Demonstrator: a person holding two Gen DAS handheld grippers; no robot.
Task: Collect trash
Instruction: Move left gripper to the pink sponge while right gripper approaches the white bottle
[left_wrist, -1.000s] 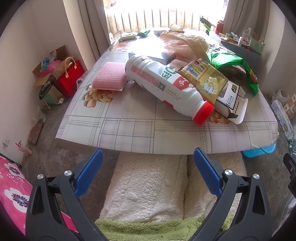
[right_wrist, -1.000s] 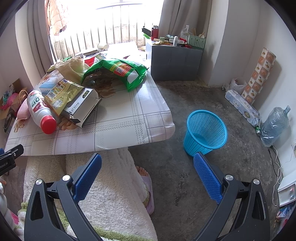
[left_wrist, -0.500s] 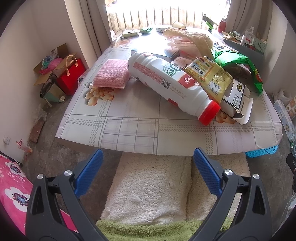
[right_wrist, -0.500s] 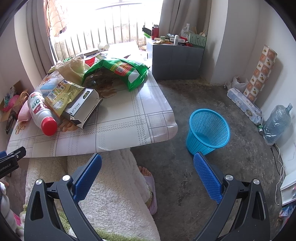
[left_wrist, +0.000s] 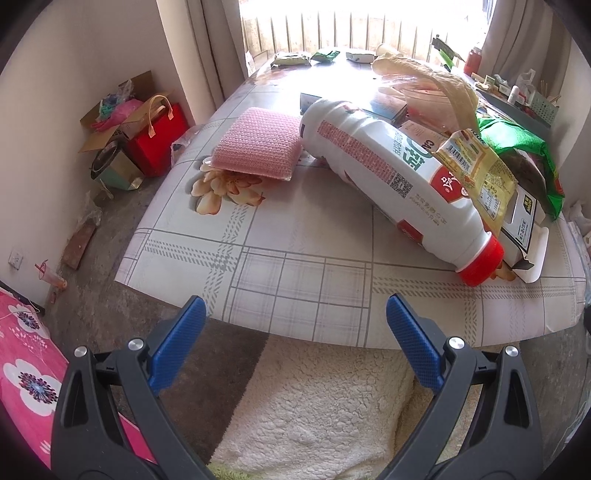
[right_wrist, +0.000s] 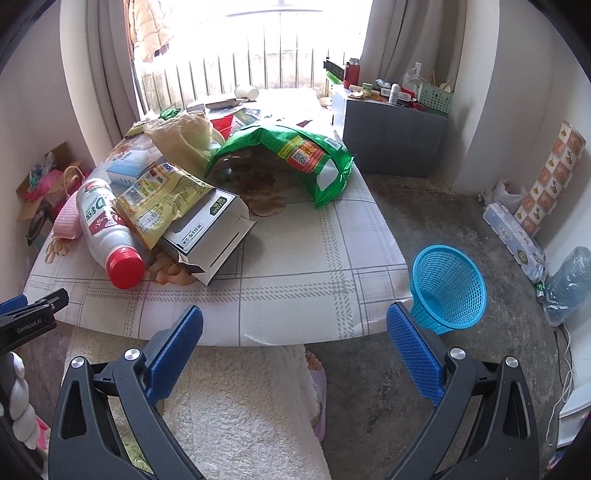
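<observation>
Both tools hang spread and empty at the worktop's (left_wrist: 295, 273) near edge: ahead and right of the left tool (left_wrist: 295, 343), the nearer one, the bottle (left_wrist: 399, 177) lies slantwise, red cap toward it, while the basket (right_wrist: 448, 284) stands on the floor beside the right tool (right_wrist: 295, 343).

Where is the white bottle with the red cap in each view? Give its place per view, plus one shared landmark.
Left wrist view: the white bottle lies on its side right of centre on the table, red cap toward the camera.
Right wrist view: the white bottle lies at the left on the table, cap nearest the camera.
Shared landmark: the yellow packet resting against the bottle's side.
</observation>
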